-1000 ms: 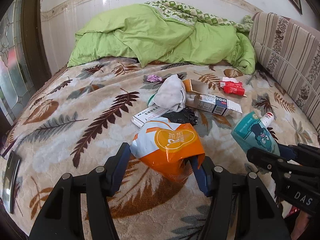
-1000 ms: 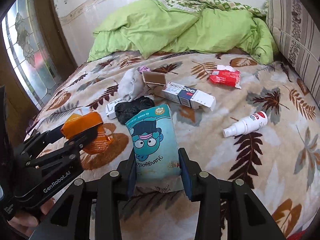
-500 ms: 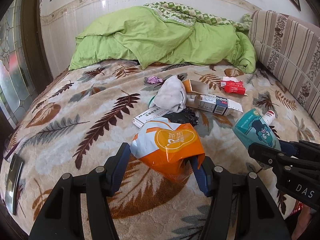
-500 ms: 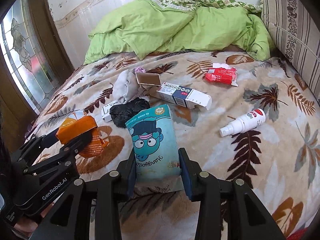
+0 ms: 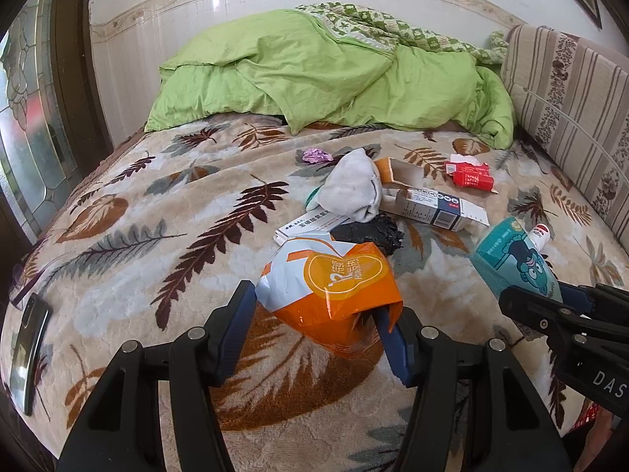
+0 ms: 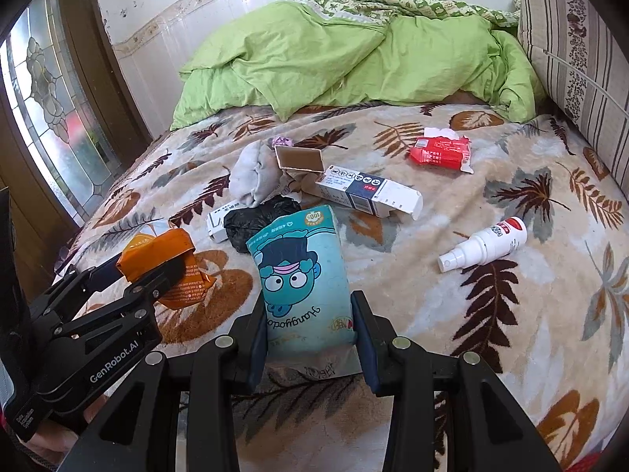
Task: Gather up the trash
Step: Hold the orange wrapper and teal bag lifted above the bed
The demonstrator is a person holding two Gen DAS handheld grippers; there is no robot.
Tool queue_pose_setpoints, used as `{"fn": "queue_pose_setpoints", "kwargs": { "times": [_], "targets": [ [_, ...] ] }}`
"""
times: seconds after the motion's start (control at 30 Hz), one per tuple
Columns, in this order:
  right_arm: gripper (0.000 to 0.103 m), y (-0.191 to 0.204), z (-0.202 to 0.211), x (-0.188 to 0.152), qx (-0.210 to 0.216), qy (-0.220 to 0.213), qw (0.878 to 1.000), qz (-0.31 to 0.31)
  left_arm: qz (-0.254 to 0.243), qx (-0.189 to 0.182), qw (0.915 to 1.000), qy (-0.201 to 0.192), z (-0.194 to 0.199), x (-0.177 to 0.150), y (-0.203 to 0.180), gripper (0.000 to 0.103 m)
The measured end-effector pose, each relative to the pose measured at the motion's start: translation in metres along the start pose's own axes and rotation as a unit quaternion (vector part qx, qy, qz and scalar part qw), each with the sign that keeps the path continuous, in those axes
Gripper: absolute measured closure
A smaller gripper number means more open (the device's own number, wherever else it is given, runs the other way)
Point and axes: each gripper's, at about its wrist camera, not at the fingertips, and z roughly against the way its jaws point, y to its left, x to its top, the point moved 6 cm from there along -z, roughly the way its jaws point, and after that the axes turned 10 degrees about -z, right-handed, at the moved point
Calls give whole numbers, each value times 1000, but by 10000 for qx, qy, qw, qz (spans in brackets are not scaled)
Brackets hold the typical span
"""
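Note:
My left gripper is shut on an orange and white snack bag and holds it above the leaf-patterned bed. It shows at the left of the right wrist view. My right gripper is shut on a teal cartoon pouch, seen at the right of the left wrist view. More trash lies mid-bed: a white and blue carton, a black bag, a red packet, a white spray bottle, a small white box and a purple wrapper.
A grey-white sock lies on the carton's left end. A green duvet is heaped at the far side. A striped cushion lines the right edge. A dark phone lies at the left edge. A glazed door stands left.
Both grippers have drawn back and risen a little with their bags still held, so the bed and its trash look slightly farther away. Nothing on the bed has moved.

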Motion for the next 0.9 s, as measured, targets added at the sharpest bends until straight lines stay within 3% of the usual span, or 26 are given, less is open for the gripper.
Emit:
{"fn": "queue_pose_setpoints", "kwargs": {
  "times": [0.9],
  "targets": [
    [61, 1, 0, 0, 11, 3, 10000, 1, 301, 264, 9992, 41, -1, -3, 15, 44]
  ]
}}
